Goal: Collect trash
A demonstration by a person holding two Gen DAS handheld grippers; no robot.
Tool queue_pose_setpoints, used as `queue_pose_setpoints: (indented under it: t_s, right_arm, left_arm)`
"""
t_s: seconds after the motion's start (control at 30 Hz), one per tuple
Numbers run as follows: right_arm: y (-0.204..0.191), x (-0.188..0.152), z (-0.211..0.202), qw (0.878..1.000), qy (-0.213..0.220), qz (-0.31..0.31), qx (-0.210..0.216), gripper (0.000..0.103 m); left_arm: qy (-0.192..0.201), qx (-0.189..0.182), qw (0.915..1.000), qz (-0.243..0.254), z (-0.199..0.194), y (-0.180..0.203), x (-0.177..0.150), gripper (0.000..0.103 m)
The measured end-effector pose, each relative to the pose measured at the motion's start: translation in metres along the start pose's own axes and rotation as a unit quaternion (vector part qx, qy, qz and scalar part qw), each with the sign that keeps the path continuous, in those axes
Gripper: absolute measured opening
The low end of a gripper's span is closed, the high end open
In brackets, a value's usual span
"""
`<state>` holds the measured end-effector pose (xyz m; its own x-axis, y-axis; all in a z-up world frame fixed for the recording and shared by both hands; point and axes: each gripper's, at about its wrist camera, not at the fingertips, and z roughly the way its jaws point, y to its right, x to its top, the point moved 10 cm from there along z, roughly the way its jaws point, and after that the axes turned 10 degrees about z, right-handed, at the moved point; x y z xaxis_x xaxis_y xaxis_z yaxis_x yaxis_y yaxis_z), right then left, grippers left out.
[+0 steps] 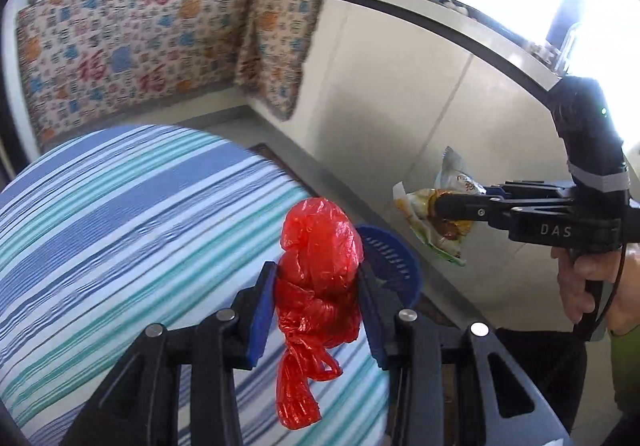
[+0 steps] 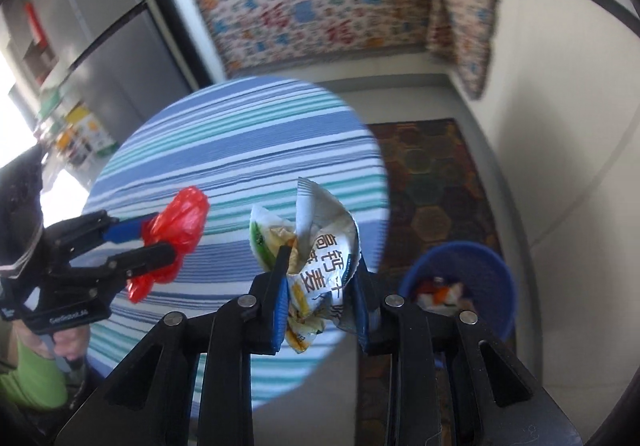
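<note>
A: Why are both pieces of trash up in the air instead of lying on the bench [image 2: 240, 150]?

B: They look picked up for carrying. The left gripper [image 1: 318, 306] is clenched on the red bag [image 1: 316, 270], pads pressing both sides, knotted tail dangling below. The right gripper [image 2: 320, 306] is clamped on the wrapper [image 2: 316, 258], which is crumpled and sticks up past the fingertips.

A: And the bin?

B: The bin [image 2: 464, 266] stands on the floor, on a rug [image 2: 432, 170] just beside the bench edge. It already has some scraps inside. It sits low and to the right of the wrapper, so I'd judge that's where both loads are headed.

A: How are the hands posed?

B: Both grippers tilt downward, looking over the striped cloth. From the left wrist view, the right gripper [image 1: 436, 206] reaches in from the side, fingers roughly level across the picture, wrapper [image 1: 440, 206] hanging in front of the cabinet wall. From the right wrist view, the left gripper [image 2: 160, 242] comes in from the left, over the bench, a green sleeve [image 2: 32, 374] behind it.

A: Is either one above the bin?

B: Not clearly; the red bag still hangs over the cloth.
</note>
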<state>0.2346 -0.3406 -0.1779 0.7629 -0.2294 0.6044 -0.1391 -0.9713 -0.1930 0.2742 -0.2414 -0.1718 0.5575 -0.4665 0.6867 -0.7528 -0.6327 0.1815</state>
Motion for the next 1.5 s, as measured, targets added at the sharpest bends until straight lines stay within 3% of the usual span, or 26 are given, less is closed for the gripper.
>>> queue_pose_setpoints:
  t_s: [0.2, 0.47, 0.67, 0.97, 1.07, 1.13, 1.17, 1.3, 1.37, 1.5]
  right_arm:
    - [0.103, -0.007, -0.015, 0.995, 0.016, 0.08, -0.054, 0.027]
    - [0.212, -0.021, 0.02, 0.978, 0.004, 0.193, -0.082, 0.027]
    - [0.262, -0.03, 0.05, 0.963, -0.002, 0.26, -0.068, 0.027]
    - [0.304, -0.055, 0.104, 0.94, -0.047, 0.334, -0.045, 0.028]
    - [0.315, -0.062, 0.121, 0.933, -0.054, 0.354, -0.035, 0.035]
    - [0.321, -0.065, 0.131, 0.927, -0.05, 0.371, -0.014, 0.058]
    - [0.324, -0.067, 0.133, 0.924, -0.047, 0.38, -0.01, 0.062]
    - [0.331, -0.071, 0.126, 0.919, -0.034, 0.393, -0.012, 0.063]
    - [0.334, -0.072, 0.114, 0.917, -0.023, 0.398, -0.018, 0.066]
    - [0.33, -0.061, 0.074, 0.926, 0.009, 0.375, -0.049, 0.085]
  left_arm:
    - [-0.017, -0.042, 0.9985, 0.03, 0.067, 0.068, 0.037, 0.04]
    - [-0.062, -0.06, 0.9953, 0.043, 0.172, 0.116, 0.035, 0.04]
    - [-0.091, -0.058, 0.9934, 0.039, 0.232, 0.125, 0.023, 0.04]
    - [-0.132, -0.041, 0.9894, 0.044, 0.297, 0.122, -0.005, 0.044]
    - [-0.143, -0.04, 0.9884, 0.032, 0.313, 0.115, -0.011, 0.055]
    - [-0.144, -0.043, 0.9884, 0.016, 0.319, 0.109, -0.013, 0.064]
    - [-0.142, -0.04, 0.9889, 0.014, 0.32, 0.107, -0.012, 0.065]
    - [-0.122, -0.036, 0.9915, 0.03, 0.315, 0.109, -0.001, 0.067]
    - [-0.106, -0.037, 0.9931, 0.034, 0.303, 0.113, 0.009, 0.073]
    - [-0.078, -0.033, 0.9953, 0.047, 0.272, 0.122, 0.027, 0.083]
